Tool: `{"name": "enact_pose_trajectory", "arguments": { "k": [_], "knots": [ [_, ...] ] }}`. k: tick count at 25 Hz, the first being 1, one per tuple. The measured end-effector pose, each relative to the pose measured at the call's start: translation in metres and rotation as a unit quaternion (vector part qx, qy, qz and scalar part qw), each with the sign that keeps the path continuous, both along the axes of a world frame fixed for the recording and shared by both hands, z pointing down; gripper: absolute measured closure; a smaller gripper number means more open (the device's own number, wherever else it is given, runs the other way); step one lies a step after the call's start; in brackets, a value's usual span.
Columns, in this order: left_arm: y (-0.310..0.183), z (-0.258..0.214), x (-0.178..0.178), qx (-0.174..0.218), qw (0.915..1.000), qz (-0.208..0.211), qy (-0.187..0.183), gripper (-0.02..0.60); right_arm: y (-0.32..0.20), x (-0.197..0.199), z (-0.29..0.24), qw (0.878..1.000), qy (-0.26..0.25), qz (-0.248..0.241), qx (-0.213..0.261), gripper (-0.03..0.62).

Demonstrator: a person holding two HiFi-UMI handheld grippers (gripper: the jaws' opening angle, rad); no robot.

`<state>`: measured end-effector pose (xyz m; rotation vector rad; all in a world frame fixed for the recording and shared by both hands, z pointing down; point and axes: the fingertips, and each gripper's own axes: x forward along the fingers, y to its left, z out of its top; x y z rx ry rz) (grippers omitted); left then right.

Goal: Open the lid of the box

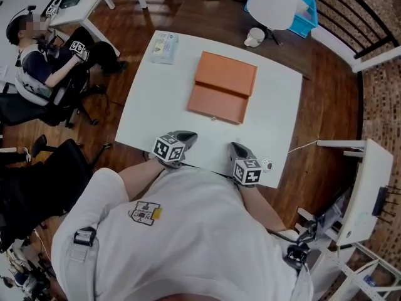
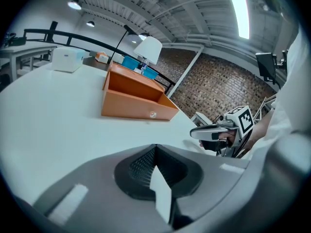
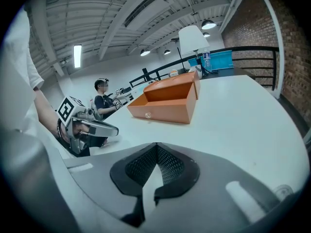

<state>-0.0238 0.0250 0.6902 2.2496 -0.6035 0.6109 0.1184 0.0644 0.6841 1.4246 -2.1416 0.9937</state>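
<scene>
Centrally, orange box (image 1: 222, 86) on table (image 1: 144, 121): long axis crosswise, clasp (image 1: 213, 118) toward person; left gripper (image 1: 187, 135) and right gripper (image 1: 235, 147) jaws together, empty.

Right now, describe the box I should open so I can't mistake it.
Start at the white table and look to its middle. The box is the flat orange one with a small round knob on its near side. Its neighbour at the far left corner is a pale, much smaller packet.
</scene>
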Motion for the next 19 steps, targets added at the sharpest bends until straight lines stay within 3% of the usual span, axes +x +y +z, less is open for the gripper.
{"name": "enact_pose_trajectory", "arguments": {
  "k": [19],
  "knots": [
    [-0.006,-0.005,-0.012,0.017,0.9998,-0.013,-0.001,0.583,-0.010,-0.015,-0.006,1.000,0.002,-0.016,0.018,0.597]
  ]
}}
